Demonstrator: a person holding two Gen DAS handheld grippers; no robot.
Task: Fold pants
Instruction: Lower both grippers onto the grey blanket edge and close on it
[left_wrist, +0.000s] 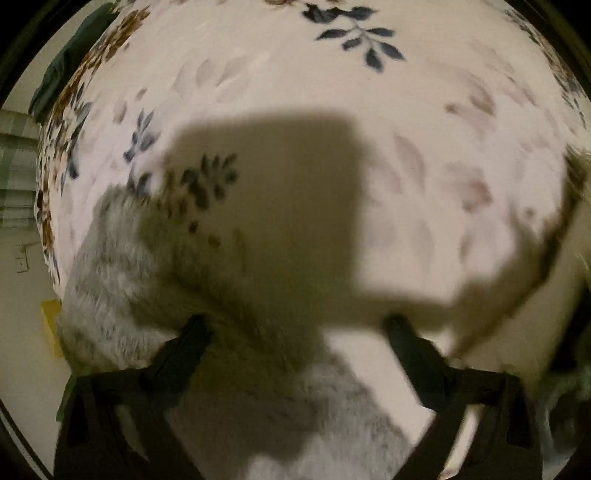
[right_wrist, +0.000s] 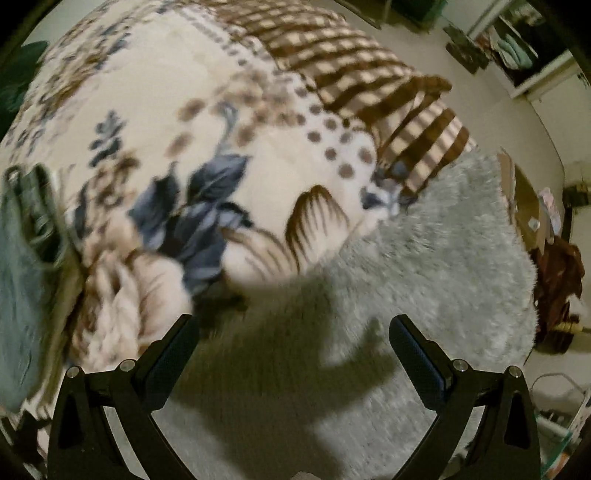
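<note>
My left gripper (left_wrist: 295, 325) has its two black fingers spread wide apart with nothing between them, and it hangs over the edge of the floral blanket (left_wrist: 332, 92), where the blocky shadow (left_wrist: 273, 206) of the rig falls across the cream cloth. Below and to the left of the fingers, the grey shaggy rug (left_wrist: 110, 288) shows past the blanket's edge, and it runs on under the gripper toward the bottom of the view. My right gripper (right_wrist: 293, 332) is likewise spread wide and holds nothing; it hovers above the same grey shaggy rug (right_wrist: 443, 251), with its own shadow thrown across the pile just ahead of the fingers. Beyond the fingers the floral blanket (right_wrist: 155, 122), with blue leaves and brown petals, drapes down to the rug. The pants (right_wrist: 22, 266) I take to be the grey-green cloth at the far left of the right wrist view, lying on the blanket well apart from both sets of fingers; motion blur keeps me from making out how they lie. A brown checked blanket (right_wrist: 351, 66) lies farther back on the bed, and a reddish-brown heap (right_wrist: 557, 291) of cloth sits on the floor past the rug's right edge.
</note>
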